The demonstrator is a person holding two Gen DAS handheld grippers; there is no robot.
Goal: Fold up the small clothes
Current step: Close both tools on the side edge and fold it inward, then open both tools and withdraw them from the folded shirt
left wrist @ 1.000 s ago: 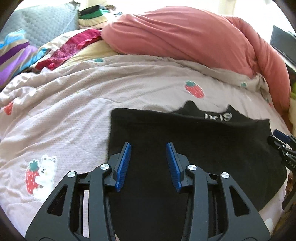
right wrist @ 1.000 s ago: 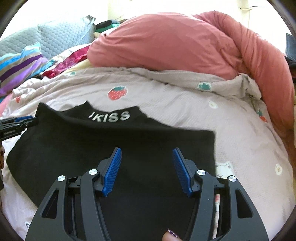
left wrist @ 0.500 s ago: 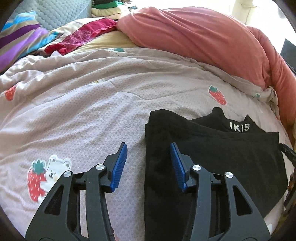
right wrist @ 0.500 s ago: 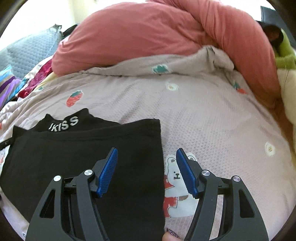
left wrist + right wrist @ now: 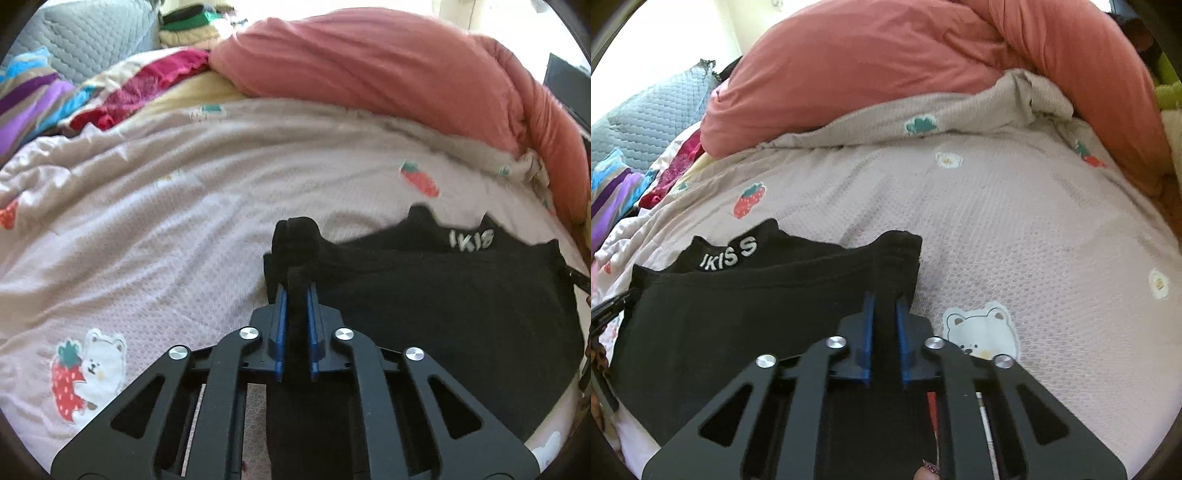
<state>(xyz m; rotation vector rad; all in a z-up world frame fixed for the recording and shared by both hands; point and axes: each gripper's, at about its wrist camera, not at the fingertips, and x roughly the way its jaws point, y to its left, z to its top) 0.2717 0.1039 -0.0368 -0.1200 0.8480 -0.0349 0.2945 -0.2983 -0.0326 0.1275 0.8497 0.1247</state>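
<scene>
Both grippers (image 5: 295,295) (image 5: 884,301) on garment (image 5: 443,314) edges.

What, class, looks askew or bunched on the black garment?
Both side edges of the black garment are bunched, pinched up by the left gripper and right gripper. Its lettered waistband lies slanted. Nothing looks damaged.

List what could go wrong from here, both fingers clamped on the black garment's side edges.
1. The left gripper and right gripper each pinch only a thin bunched edge of the black garment; it may slip when lifted.
2. The soft, rumpled quilt could wrinkle the fold.
</scene>
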